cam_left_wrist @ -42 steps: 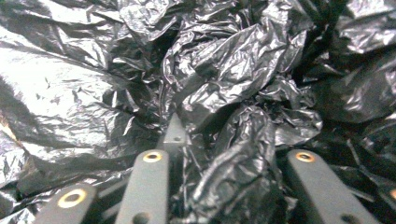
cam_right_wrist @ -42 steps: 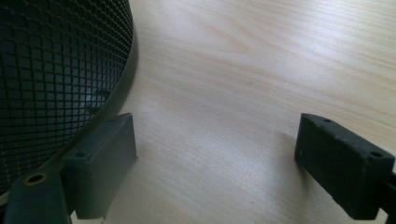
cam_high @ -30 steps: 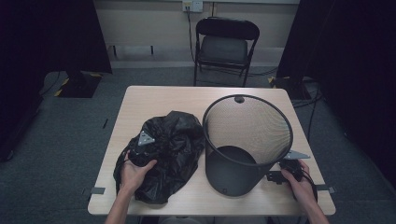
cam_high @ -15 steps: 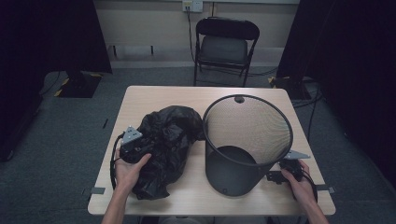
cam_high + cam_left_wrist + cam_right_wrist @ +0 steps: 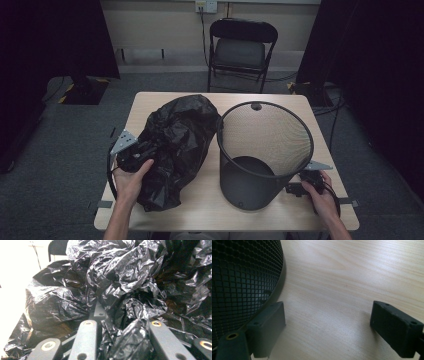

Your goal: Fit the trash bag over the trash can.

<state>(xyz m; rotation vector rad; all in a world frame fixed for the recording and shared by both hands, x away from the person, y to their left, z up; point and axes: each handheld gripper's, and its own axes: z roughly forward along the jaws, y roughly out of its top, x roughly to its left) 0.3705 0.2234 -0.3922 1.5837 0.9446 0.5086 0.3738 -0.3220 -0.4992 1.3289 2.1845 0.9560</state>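
Black bin bag is pinched by left gripper, jaws clamped on crumpled plastic, at 9 o'clock of mesh wastebasket. Right gripper rests at basket's 4 o'clock base, jaws apart, empty. Lifting step judged underway; next, bag mouth must be opened over rim.

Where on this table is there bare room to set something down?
Bare wood runs along the table's near edge between the bag and the bin, and along the far edge behind both. A strip lies right of the bin, partly taken by the right gripper. The middle is crowded: bag and bin nearly touch.
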